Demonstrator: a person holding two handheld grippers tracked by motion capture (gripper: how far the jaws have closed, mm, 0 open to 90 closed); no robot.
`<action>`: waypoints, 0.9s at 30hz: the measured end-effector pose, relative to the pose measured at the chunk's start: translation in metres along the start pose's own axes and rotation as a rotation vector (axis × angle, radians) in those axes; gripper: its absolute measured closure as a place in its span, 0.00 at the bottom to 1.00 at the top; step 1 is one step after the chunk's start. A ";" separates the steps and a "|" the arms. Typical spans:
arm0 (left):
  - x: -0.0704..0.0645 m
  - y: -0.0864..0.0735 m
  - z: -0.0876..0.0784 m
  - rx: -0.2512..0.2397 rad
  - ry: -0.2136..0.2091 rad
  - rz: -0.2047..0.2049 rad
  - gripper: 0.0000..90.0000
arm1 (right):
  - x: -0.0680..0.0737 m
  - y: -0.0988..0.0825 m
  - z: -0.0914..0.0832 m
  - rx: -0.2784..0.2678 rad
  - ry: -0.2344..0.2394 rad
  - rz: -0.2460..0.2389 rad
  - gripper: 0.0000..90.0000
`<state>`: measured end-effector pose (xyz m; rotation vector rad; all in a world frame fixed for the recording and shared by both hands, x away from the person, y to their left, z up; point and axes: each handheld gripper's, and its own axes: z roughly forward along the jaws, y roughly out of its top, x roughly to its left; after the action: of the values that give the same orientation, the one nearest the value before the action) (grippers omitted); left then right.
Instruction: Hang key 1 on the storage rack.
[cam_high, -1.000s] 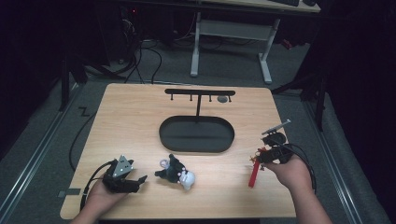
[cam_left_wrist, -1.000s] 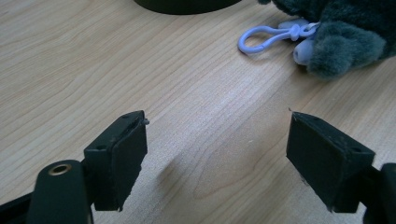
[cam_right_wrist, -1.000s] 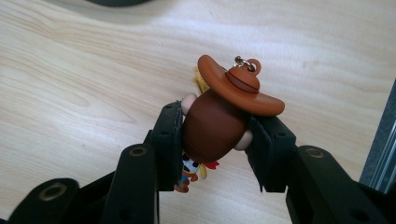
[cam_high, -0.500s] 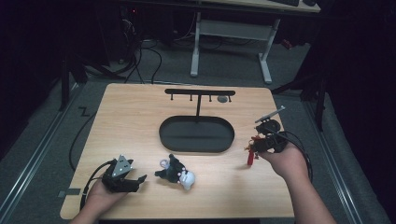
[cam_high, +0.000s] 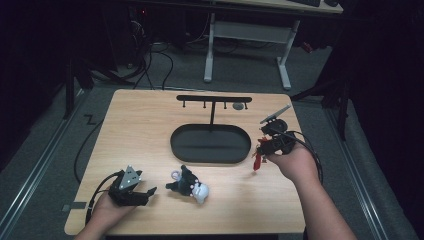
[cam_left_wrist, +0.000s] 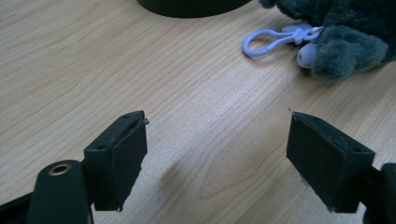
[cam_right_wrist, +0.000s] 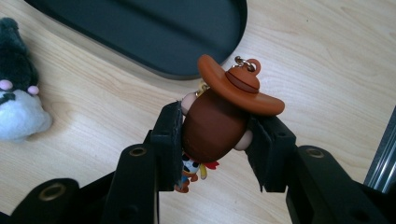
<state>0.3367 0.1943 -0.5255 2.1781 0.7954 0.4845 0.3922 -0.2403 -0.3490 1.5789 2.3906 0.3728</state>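
My right gripper (cam_high: 263, 145) is shut on a cowboy figure keychain (cam_right_wrist: 219, 119) with a brown head and an orange-brown hat; both pads press its head. It hangs above the table beside the right end of the black oval tray (cam_high: 210, 143). A red part of the figure (cam_high: 257, 160) dangles below the jaws. A dark grey and white plush toy (cam_high: 189, 184) with a lilac clip (cam_left_wrist: 271, 38) lies at the table's front middle. My left gripper (cam_high: 144, 195) rests open on the table at the front left, nothing between its pads (cam_left_wrist: 119, 154).
A black T-shaped hanger stand (cam_high: 214, 100) with small hooks rises from the back of the tray. The wooden table (cam_high: 140, 130) has bare room on its left half. The table's right edge (cam_high: 300, 150) runs close to my right hand. Desk legs and cables lie behind.
My right gripper has lifted the figure and carried it back and left, toward the tray's right end. The left gripper and the plush toy have stayed put.
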 end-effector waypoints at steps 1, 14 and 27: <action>0.000 0.000 0.000 -0.001 0.001 0.001 0.23 | 0.001 0.002 0.000 -0.002 -0.003 -0.002 0.66; 0.000 0.000 -0.001 0.000 0.001 0.000 0.23 | 0.010 0.024 0.003 -0.010 -0.007 -0.031 0.66; 0.001 -0.001 -0.001 -0.002 0.001 0.000 0.23 | 0.015 0.043 0.004 -0.015 -0.017 -0.043 0.66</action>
<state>0.3365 0.1958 -0.5250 2.1762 0.7945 0.4860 0.4248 -0.2101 -0.3386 1.5155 2.3985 0.3664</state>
